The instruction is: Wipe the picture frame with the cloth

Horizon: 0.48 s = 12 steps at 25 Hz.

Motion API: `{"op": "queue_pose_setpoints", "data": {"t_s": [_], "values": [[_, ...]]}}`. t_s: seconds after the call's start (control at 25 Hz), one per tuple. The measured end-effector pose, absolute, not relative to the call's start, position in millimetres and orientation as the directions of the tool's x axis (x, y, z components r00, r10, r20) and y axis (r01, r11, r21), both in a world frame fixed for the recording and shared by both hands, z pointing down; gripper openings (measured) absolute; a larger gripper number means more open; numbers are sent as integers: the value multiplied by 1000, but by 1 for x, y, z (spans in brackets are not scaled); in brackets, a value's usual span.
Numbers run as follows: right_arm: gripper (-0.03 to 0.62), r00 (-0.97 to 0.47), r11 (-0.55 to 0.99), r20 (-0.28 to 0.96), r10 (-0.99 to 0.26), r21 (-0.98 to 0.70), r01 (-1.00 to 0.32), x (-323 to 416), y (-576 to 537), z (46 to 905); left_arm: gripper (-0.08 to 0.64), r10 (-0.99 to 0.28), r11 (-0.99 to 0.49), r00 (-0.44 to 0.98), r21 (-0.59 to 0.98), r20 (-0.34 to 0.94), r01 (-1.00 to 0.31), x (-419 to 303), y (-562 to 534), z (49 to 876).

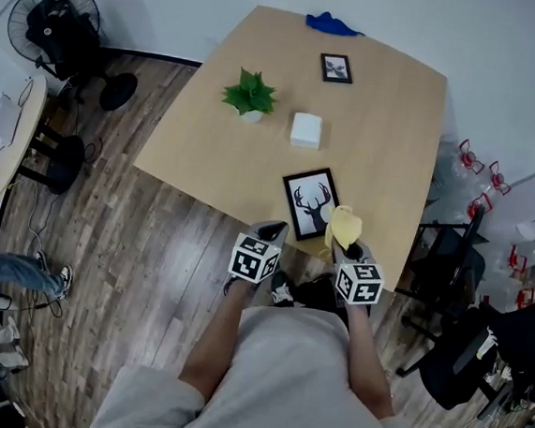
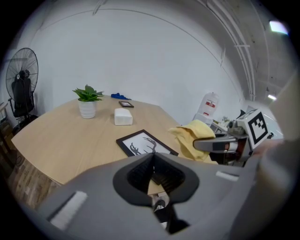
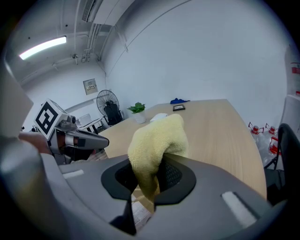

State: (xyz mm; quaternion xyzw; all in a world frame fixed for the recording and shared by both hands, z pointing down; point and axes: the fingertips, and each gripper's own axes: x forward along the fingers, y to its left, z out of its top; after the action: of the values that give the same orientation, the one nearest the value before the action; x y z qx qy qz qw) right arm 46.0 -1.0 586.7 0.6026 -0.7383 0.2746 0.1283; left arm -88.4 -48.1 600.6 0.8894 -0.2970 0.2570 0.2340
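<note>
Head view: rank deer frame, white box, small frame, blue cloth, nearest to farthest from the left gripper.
From the left gripper:
1. Deer frame: just ahead and slightly right, at the near edge of the table.
2. White box: mid-table.
3. Small frame: far part of the table.
4. Blue cloth: at the far edge.

Even, bright indoor light fills my three feeds. A long fluorescent ceiling tube (image 3: 43,47) glares in the right gripper view. Shadows on the pale wooden counter (image 1: 379,134) are faint. Both gripper views bow heavily and darken to black at the corners. The yellow terry cloth (image 3: 157,138), close to the lens, looks slightly soft.
</note>
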Motion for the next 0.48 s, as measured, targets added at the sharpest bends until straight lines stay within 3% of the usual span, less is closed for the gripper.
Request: {"op": "queue_pose_setpoints", "data": {"t_s": [0.48], "values": [[49, -247, 141, 512, -823, -237, -961, 38, -11, 583, 52, -415, -705, 687, 267, 597, -657, -95, -57, 600]]}}
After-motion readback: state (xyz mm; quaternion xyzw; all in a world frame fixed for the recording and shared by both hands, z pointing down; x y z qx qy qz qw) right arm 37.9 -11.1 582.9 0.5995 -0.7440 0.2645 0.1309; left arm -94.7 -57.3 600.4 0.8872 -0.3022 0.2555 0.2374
